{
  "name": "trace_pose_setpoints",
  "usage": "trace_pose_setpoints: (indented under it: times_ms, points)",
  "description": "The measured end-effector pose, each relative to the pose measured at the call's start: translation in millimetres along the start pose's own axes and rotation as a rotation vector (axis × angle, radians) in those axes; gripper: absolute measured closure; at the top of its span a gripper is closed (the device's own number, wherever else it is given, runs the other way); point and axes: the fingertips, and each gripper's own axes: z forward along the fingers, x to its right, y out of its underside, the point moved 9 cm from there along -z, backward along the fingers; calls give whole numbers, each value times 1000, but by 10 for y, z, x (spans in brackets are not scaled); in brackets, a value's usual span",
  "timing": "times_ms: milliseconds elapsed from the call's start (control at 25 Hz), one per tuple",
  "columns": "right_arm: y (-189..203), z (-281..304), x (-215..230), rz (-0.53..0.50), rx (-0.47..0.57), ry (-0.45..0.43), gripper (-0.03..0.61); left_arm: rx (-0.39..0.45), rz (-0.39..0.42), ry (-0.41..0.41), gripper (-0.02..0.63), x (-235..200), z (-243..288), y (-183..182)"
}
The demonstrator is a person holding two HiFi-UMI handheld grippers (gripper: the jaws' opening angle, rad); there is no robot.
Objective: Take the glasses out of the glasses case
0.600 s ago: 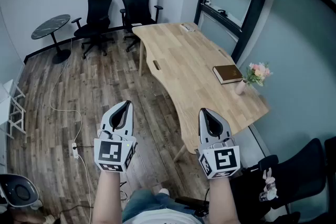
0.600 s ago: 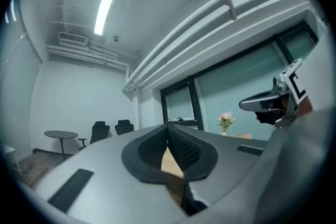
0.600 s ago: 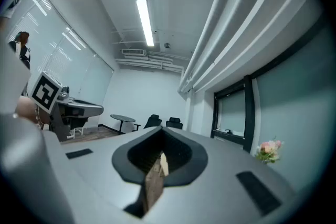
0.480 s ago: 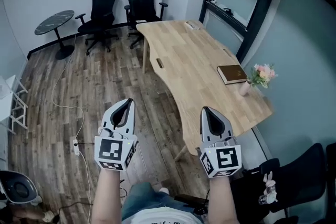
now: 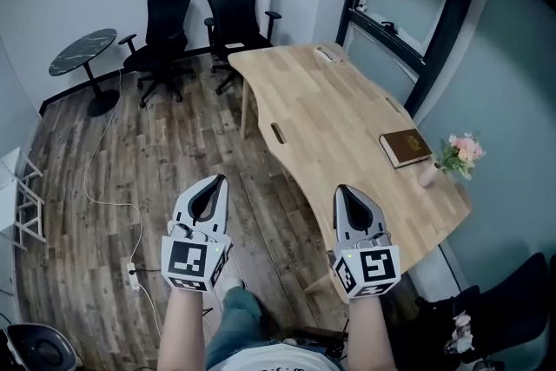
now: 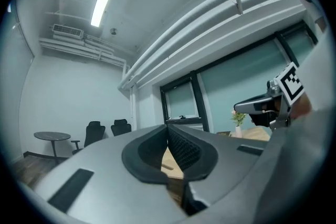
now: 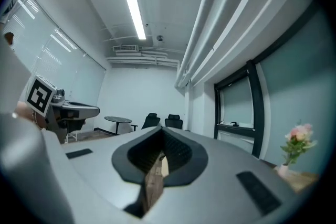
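A flat brown case [image 5: 405,147], book-like in shape, lies shut on the light wooden table [image 5: 330,113], near its right end; no glasses show. Both grippers hang in the air over the wood floor, well short of the table. My left gripper [image 5: 211,184] has its jaws together and holds nothing. My right gripper [image 5: 345,191] is level beside it, also shut and empty, close to the table's near edge. In the left gripper view the jaws [image 6: 168,127] meet at the tip; in the right gripper view [image 7: 161,129] they do the same.
A small vase of pink flowers [image 5: 456,156] stands right of the case. A small object [image 5: 328,54] lies at the table's far end. Two black office chairs [image 5: 233,9] and a round side table [image 5: 84,52] stand at the back. A cable and power strip [image 5: 133,269] lie on the floor.
The head view has shifted: the table and case now sit further right and lower in the picture. Both grippers stay side by side, shut, slightly lower in the frame.
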Motion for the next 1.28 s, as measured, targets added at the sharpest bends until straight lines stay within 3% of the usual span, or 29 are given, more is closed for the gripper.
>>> trace_pose_setpoints:
  times_ms: [320,640,960,1280]
  points:
    - [-112,1551,-257,-25,4,56,568,8,13,92,598,-1223,1085,156]
    - [-13,2565,-340,-52,-25,63,568,-7,-9,97,598,-1997,1790,431]
    - [185,3627,73,-34,-26,92,568,-24,4,116,598,-2421,2732,690]
    - [397,5068,656,-4,-27,163,568,-50,7,177,598,-2968,4189,949]
